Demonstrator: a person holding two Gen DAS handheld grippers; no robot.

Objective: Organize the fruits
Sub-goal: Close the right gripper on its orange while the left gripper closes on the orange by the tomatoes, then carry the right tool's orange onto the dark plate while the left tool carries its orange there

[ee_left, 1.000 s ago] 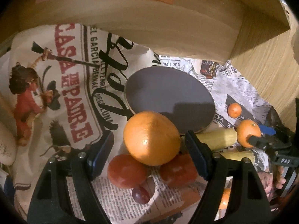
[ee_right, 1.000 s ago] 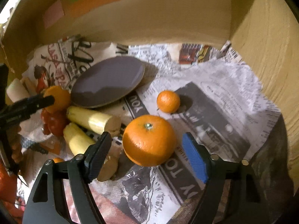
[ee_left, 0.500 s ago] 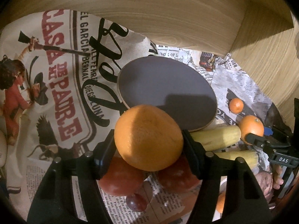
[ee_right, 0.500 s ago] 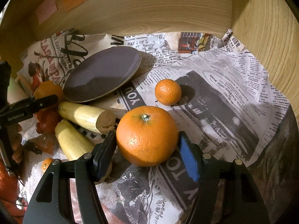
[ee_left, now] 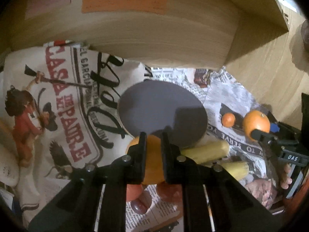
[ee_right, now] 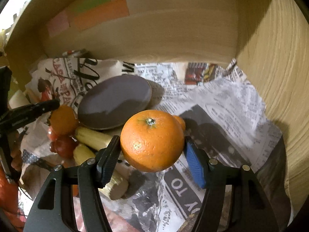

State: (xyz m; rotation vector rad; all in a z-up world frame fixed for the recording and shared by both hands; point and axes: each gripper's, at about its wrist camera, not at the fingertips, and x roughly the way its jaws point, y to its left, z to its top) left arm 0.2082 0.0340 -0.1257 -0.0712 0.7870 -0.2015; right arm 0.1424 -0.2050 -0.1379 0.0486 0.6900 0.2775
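My right gripper [ee_right: 152,150] is shut on a large orange [ee_right: 152,140] and holds it above the newspaper; it also shows in the left wrist view [ee_left: 255,123]. My left gripper [ee_left: 153,135] has its jaws nearly together, empty, above a second orange [ee_left: 153,166] that lies below and behind the fingers; this orange also shows in the right wrist view [ee_right: 63,120]. A dark round plate [ee_left: 162,110] lies just beyond it. A small mandarin [ee_left: 228,119] sits on the newspaper to the right.
Two yellow banana pieces [ee_left: 207,151] and red fruits [ee_right: 64,147] lie beside the plate. A printed cloth bag [ee_left: 58,112] covers the left. Wooden walls [ee_right: 270,77] close the back and right. Coloured sticky notes [ee_left: 123,1] are on the back wall.
My left gripper, closed around the second orange half a second ago, has slipped off it, its jaws nearly together, and pulled back. My right gripper has shut on the large orange and lifted it.
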